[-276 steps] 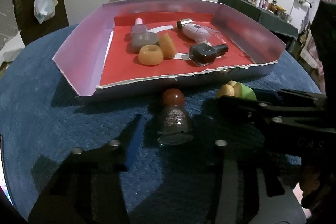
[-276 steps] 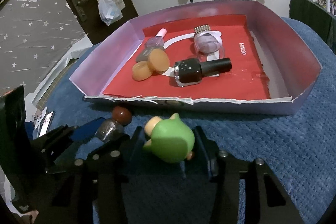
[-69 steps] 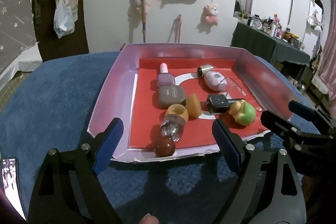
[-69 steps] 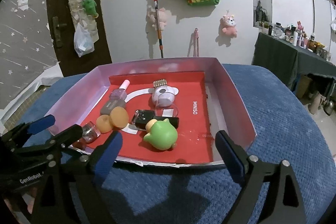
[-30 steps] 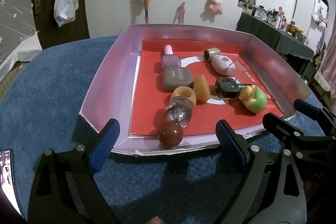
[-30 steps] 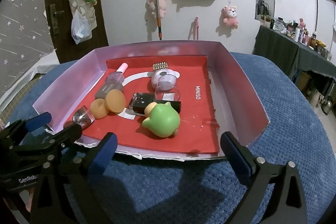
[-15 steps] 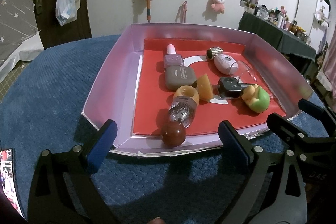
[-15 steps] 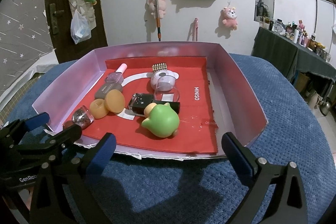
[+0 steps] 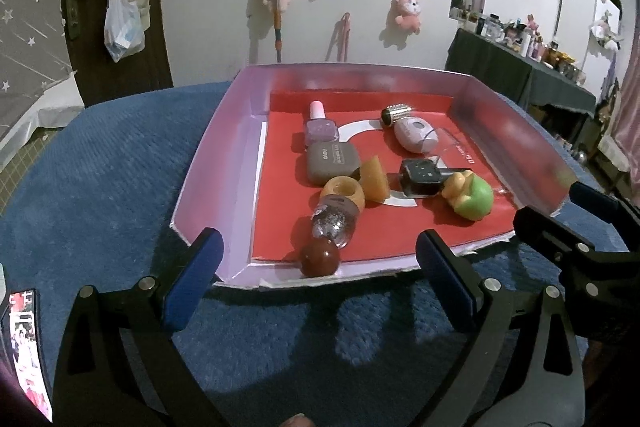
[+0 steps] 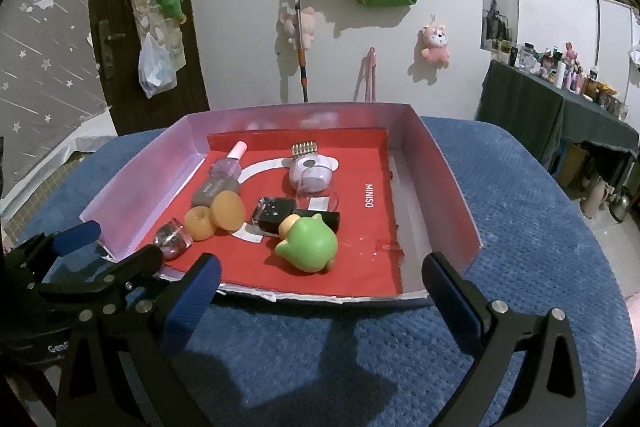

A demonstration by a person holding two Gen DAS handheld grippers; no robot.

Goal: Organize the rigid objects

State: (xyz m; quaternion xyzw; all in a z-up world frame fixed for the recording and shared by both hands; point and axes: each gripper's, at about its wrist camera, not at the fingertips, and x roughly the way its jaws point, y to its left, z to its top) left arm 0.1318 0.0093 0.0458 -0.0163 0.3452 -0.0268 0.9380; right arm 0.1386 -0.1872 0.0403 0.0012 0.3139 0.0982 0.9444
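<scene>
Two claws hover over the blue table (image 9: 100,163), both spread wide with nothing between their pads. The left claw (image 9: 316,267) sits before the near lip of the tray (image 9: 216,163); the right claw (image 10: 320,291) does the same further right, and each shows only partly in the other's view, cut by the frame edge.

All the objects lie inside the tray on its red liner. The glitter bottle (image 9: 334,223) lies on its side with its brown ball cap (image 9: 320,257) at the torn near lip; in the right view the left claw's finger hides that cap. Touching it is the orange ring (image 9: 343,190), with an orange wedge (image 9: 375,179) beside. The green toy (image 10: 310,245) leans on the black bottle (image 10: 276,213), covering part of its cap. Behind sit a grey case (image 9: 332,161), a pink bottle (image 9: 319,125) and a lilac device (image 9: 414,135), whose clear cover is hard to make out. A phone screen (image 9: 26,347) is cut off at the lower left.
</scene>
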